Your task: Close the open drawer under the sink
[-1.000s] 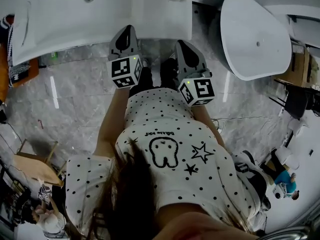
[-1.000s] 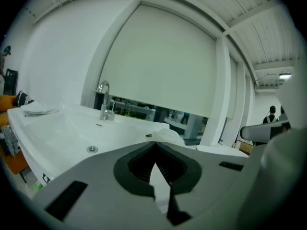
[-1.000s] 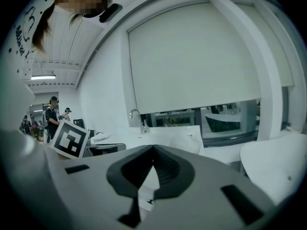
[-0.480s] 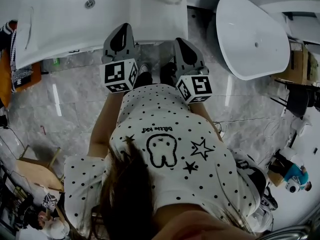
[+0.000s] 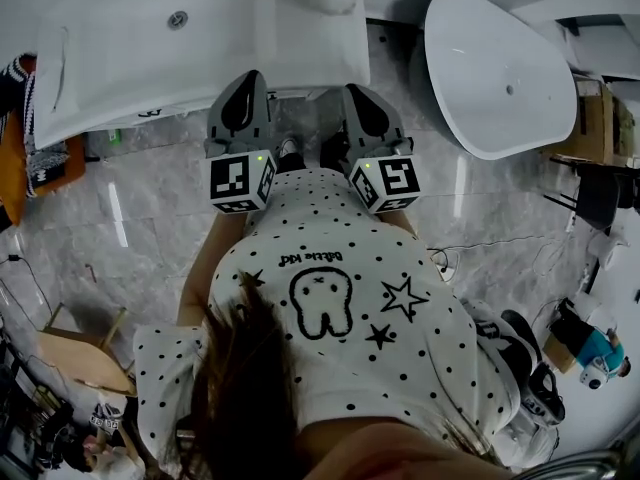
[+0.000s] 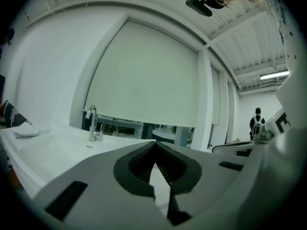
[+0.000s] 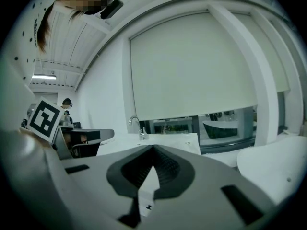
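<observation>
The white sink counter (image 5: pixel 300 38) fills the top of the head view, and the drawer under it is hidden below the top. Just before the counter's front edge my left gripper (image 5: pixel 248 76) and right gripper (image 5: pixel 355 91) point at it side by side, both shut and empty. In the left gripper view the shut left gripper (image 6: pixel 154 143) looks level across the sink top (image 6: pixel 43 150) toward the chrome faucet (image 6: pixel 91 123). From the right gripper view the shut right gripper (image 7: pixel 153 147) faces the same faucet (image 7: pixel 139 127).
A white oval bathtub (image 5: pixel 500 68) stands on the marble floor (image 5: pixel 150 198) to the right of the counter. Orange and striped items (image 5: pixel 20 118) lie at the counter's left end. A person (image 6: pixel 257 121) stands far off.
My left gripper has risen toward counter height beside the right one. The right gripper has stayed about where it was. Both stayed shut.
</observation>
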{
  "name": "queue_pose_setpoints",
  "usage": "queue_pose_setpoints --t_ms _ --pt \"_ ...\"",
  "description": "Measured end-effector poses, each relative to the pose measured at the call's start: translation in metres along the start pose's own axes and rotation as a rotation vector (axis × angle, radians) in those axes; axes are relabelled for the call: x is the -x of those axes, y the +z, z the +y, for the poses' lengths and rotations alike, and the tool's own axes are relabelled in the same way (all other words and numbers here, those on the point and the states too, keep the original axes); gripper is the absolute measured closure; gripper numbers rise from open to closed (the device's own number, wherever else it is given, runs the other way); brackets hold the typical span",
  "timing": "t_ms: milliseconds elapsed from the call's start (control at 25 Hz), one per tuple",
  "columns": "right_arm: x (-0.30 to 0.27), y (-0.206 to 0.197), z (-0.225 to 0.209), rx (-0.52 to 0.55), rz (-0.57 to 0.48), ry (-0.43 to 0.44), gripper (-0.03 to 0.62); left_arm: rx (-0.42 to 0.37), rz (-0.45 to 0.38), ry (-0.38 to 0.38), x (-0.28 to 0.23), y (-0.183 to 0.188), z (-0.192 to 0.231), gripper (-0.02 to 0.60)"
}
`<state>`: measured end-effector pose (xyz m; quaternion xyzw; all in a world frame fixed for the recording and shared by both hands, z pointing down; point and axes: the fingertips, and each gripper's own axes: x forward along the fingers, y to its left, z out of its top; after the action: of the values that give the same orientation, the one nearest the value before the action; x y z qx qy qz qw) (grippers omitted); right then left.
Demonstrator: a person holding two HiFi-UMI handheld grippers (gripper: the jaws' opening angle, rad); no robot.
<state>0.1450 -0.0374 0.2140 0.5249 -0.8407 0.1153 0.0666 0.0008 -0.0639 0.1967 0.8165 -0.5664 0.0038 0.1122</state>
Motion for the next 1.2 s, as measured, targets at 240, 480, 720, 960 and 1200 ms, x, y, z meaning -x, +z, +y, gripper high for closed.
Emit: queue_pose_setpoints --t_ms 240,480,720,960,1200 --pt "0.004 0.002 0.006 0.005 0.003 0.017 0.58 -0.005 0.014 -0.019 0.019 -0.001 -0.007 0.577" --pt "0.006 0.0 0.011 0.005 0.0 0.028 0.58 -0.007 0.024 -0.039 0.031 -0.006 -0.008 0.577" --pt "0.002 0.005 0.018 -0.012 -0.021 0.057 0.58 -0.002 0.035 -0.069 0.032 -0.005 -0.008 0.577" --pt "-0.005 0.004 0.032 0.016 -0.01 0.101 0.58 0.026 0.007 -0.02 0.037 -0.003 0.007 0.577" --pt "-0.011 -0.001 0.034 0.057 0.022 0.089 0.58 0.029 0.004 -0.072 0.029 -0.004 0.002 0.577"
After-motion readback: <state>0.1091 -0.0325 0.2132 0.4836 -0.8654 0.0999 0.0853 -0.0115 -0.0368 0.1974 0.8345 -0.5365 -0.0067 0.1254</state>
